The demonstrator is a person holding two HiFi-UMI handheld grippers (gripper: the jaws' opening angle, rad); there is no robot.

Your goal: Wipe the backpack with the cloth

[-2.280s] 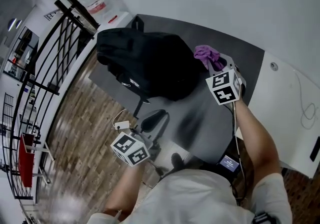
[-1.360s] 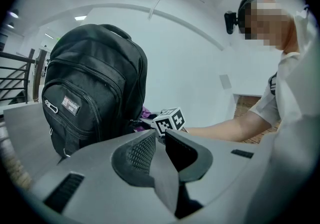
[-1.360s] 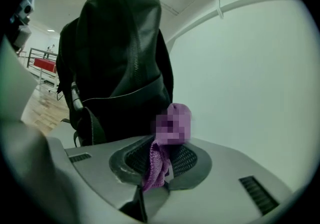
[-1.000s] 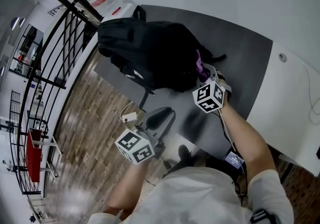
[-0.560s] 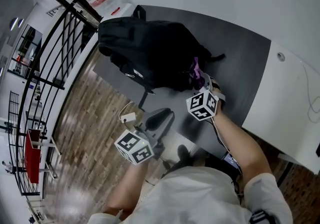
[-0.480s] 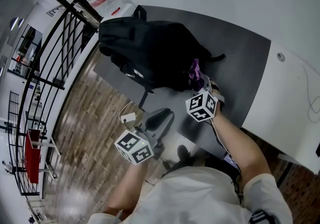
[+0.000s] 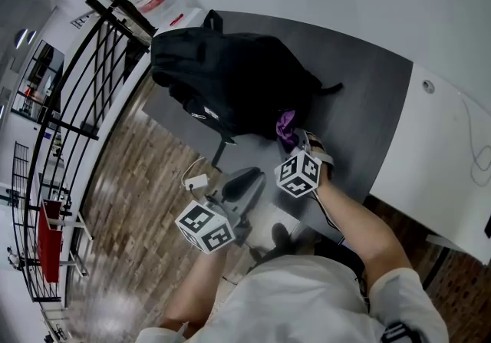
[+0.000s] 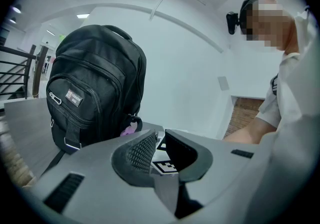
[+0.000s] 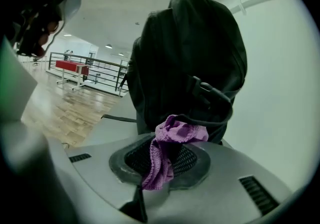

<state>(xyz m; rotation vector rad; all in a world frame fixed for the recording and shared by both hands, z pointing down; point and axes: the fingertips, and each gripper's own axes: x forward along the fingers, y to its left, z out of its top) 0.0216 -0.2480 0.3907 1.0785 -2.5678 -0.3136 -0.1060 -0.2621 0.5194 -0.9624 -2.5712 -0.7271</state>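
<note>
Right claw (image 9: 162, 157) grips the cloth (image 9: 175, 135), backpack (image 9: 190, 52) just ahead; wiping seems barely under way. Left claw (image 8: 159, 149) gapes, empty.

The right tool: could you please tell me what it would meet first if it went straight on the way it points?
The backpack, near its lower strap. The right tool, shut on the cloth, points straight at it; the cloth may touch it, though depth is unclear.

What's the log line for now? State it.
black backpack: upright on grey table | right gripper: shut on purple cloth, at backpack's lower side | left gripper: open, empty, apart from backpack
</note>
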